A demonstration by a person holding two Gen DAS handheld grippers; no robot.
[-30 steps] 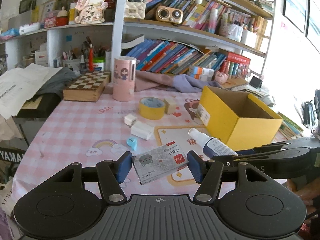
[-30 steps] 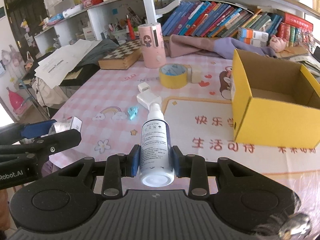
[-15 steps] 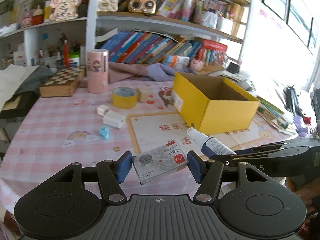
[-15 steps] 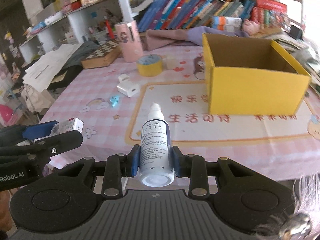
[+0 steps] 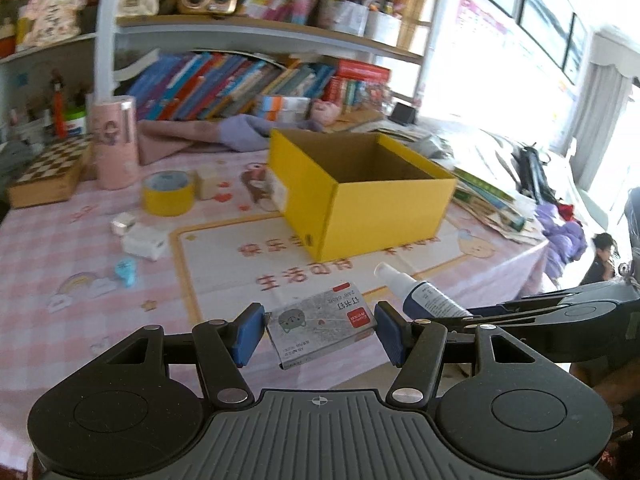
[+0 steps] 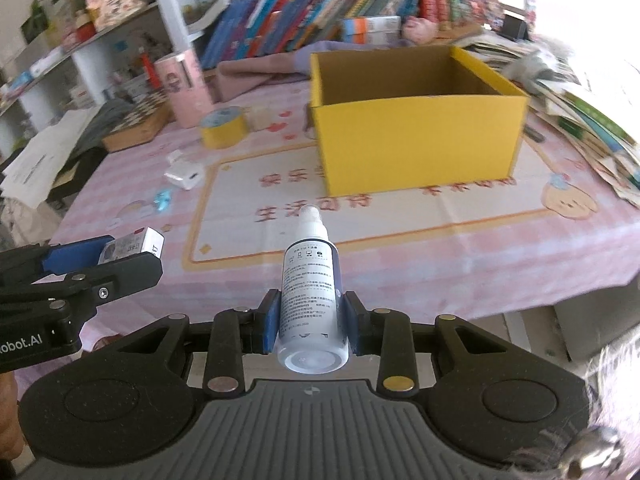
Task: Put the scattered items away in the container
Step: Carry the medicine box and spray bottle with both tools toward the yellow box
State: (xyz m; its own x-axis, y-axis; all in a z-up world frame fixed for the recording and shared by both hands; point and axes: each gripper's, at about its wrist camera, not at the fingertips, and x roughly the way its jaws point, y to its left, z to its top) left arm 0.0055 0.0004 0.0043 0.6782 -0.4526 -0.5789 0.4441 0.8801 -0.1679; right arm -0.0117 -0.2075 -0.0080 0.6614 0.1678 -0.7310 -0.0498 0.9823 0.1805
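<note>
Both grippers had swung across the table toward the yellow box (image 6: 416, 136) since a second earlier, so the box, which had been off to the right in both wrist views, now stood nearly straight ahead of them, each gripper holding the same thing as before.

That open-topped box sat on the printed mat (image 6: 400, 220) toward the far right part of the pink checked table (image 5: 48, 240), its inside showing bare cardboard. A chessboard (image 5: 48, 168) lay by the far left edge, with a pink cylinder (image 5: 114, 142) upright just beside it. A roll of yellow tape (image 5: 168, 194) lay in front of the cylinder, a small pale block (image 5: 208, 182) touching or almost touching its right side. Nearer the left edge lay a white charger (image 5: 144, 242), a smaller white cube (image 5: 124, 222) just behind it, and a little blue clip (image 5: 126, 274) in front.

The left gripper (image 5: 320, 330) was clenched on a small flat box of staples (image 5: 320, 328), held tilted off the table over its near edge; the blue pads (image 5: 248, 332) pressed both short ends. The right gripper (image 6: 308, 320) grasped a spray bottle (image 6: 310, 288) around its lower body, nozzle pointing forward at the yellow box, also clear of the surface near the front edge. The two grippers hung side by side, close but apart.
</note>
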